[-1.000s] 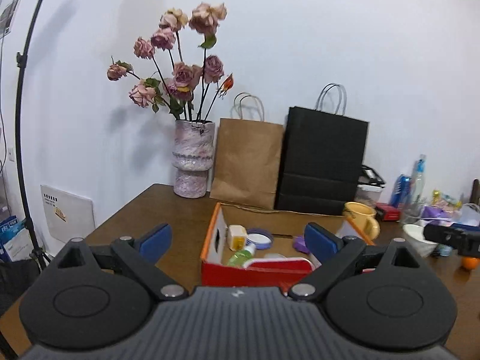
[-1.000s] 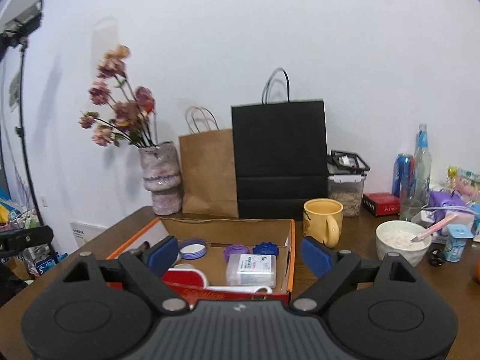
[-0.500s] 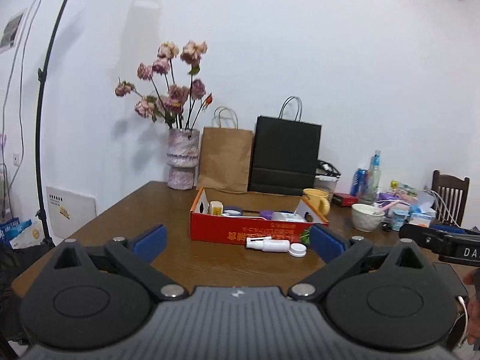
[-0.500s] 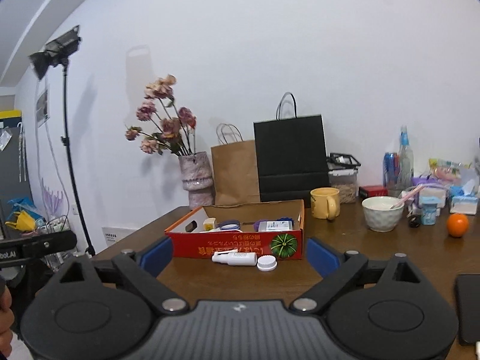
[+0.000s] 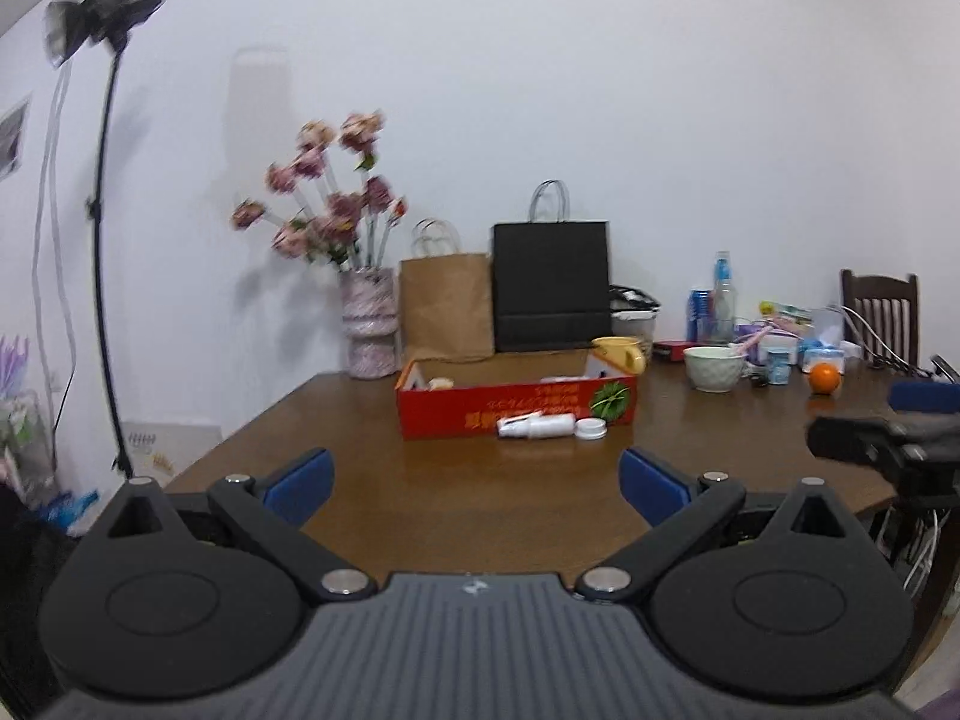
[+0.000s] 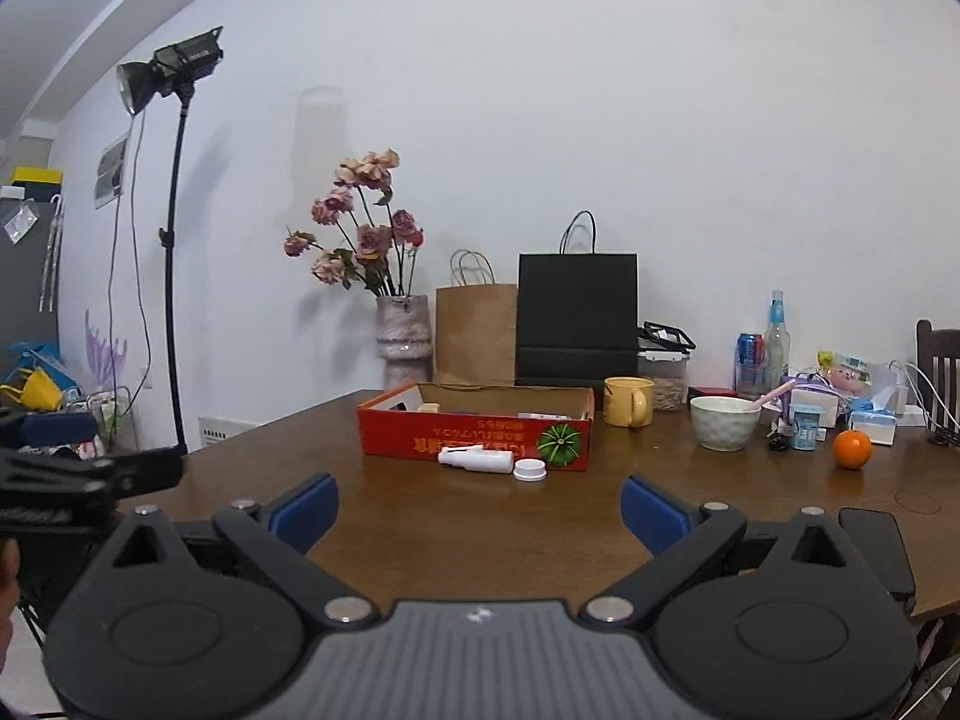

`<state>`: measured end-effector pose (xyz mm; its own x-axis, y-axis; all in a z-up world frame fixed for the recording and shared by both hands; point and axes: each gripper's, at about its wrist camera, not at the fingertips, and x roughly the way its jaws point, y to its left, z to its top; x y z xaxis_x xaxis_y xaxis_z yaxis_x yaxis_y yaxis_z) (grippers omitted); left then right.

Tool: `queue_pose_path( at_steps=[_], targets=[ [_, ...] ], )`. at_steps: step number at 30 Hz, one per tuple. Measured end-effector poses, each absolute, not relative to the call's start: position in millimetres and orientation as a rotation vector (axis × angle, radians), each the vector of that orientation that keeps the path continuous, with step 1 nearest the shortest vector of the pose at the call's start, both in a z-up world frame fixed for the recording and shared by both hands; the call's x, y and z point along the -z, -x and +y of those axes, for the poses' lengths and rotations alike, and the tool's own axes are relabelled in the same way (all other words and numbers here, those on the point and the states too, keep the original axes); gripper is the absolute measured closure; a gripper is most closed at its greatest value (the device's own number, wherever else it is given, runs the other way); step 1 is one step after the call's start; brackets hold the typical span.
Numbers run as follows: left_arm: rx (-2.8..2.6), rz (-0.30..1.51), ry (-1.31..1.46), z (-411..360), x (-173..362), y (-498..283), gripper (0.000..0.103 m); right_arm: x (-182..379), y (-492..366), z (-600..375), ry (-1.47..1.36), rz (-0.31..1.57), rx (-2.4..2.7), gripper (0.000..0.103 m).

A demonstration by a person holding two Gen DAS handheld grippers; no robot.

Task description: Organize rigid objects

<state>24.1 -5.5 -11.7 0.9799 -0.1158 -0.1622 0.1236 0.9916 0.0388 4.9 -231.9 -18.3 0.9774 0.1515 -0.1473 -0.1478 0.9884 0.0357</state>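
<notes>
A: Start big. The table (image 6: 420, 516) carries everything, and the red box (image 6: 474, 435) sits mid-table; I'll place the rest from it.

B: Behind the box: a black bag (image 6: 577, 318), a brown bag (image 6: 476, 333) and a vase (image 6: 403, 339) of flowers. To its right, a yellow mug (image 6: 627, 401), then a bowl (image 6: 723, 423), and an orange (image 6: 851, 449) well beyond that.

A: And the things to tidy?

B: Some lie inside the box already, too small to name. Two remain out: a white bottle (image 6: 477, 459) on its side, touching or just short of the box's front wall, and a white cap (image 6: 530, 470) just right of the bottle.

A: What could go wrong?

B: My guess: the bottle is round and lying down, so a nudge from one finger could roll it away. The cap is low and flat and may slip out of a pinch. A careless reach could also shove the box back into the bags.

A: The tools?

B: The left gripper (image 5: 474, 480) and right gripper (image 6: 477, 507) both hang near the table's front edge, well short of the box, pointing almost level at it. Both stand with jaws wide apart, nothing between them; the right's have just been opening.
</notes>
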Motion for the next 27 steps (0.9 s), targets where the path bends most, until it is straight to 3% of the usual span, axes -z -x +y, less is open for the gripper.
queue_pose_path(
  at_steps=[15, 27],
  targets=[
    [0.116, 0.211, -0.002, 2.3, 18.7, -57.9, 0.0, 36.0, -51.2, -237.8, -0.058, 0.213, -0.117, 0.002],
    [0.242, 0.314, -0.053, -15.0, 23.2, -208.8, 0.0, 39.6, -210.6, -259.7, -0.016, 0.359, -0.14, 0.009]
  ],
)
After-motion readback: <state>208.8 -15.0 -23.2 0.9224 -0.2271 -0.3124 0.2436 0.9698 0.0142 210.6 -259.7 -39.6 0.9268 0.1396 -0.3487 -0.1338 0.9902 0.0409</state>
